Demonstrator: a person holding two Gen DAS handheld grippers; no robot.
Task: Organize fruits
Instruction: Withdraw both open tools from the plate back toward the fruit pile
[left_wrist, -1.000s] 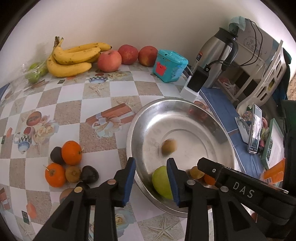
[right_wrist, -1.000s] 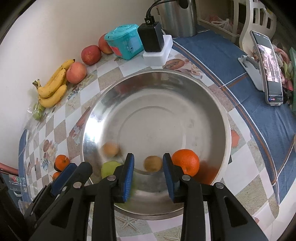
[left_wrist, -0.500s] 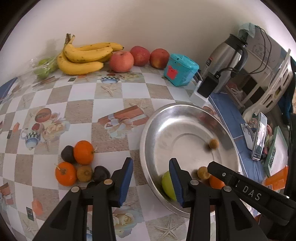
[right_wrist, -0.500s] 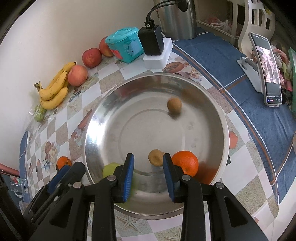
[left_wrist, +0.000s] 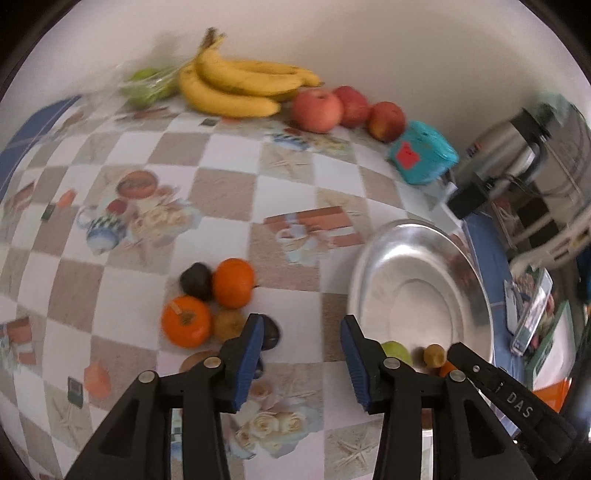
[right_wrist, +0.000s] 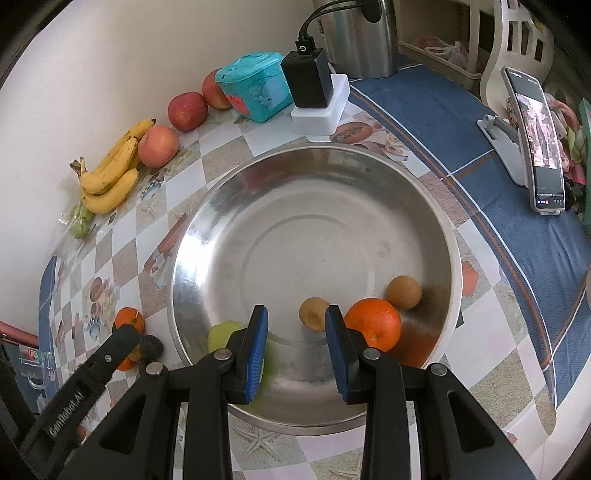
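A steel bowl (right_wrist: 258, 206) (left_wrist: 476, 280) holds an orange (right_wrist: 373, 323), a green fruit (right_wrist: 225, 332) and two small brown fruits (right_wrist: 403, 291) (right_wrist: 313, 312). My right gripper (right_wrist: 296, 345) is open and empty over the bowl's near rim. My left gripper (left_wrist: 302, 354) is open and empty above the tablecloth, between the bowl and a fruit pile: two oranges (left_wrist: 233, 282) (left_wrist: 185, 321), dark fruits (left_wrist: 195, 280) and a brown one (left_wrist: 227, 325).
Bananas (left_wrist: 236, 86), three apples (left_wrist: 317, 110), green fruit in a bag (left_wrist: 147, 86), a teal box (left_wrist: 423, 155) and a steel kettle (left_wrist: 509, 151) line the wall. A charger block (right_wrist: 310, 79) and a phone on a stand (right_wrist: 535, 140) stand right of the bowl.
My left gripper has swung left from the bowl toward the fruit pile. One small brown fruit has rolled across the bowl and lies beside the orange. My right gripper has barely moved.
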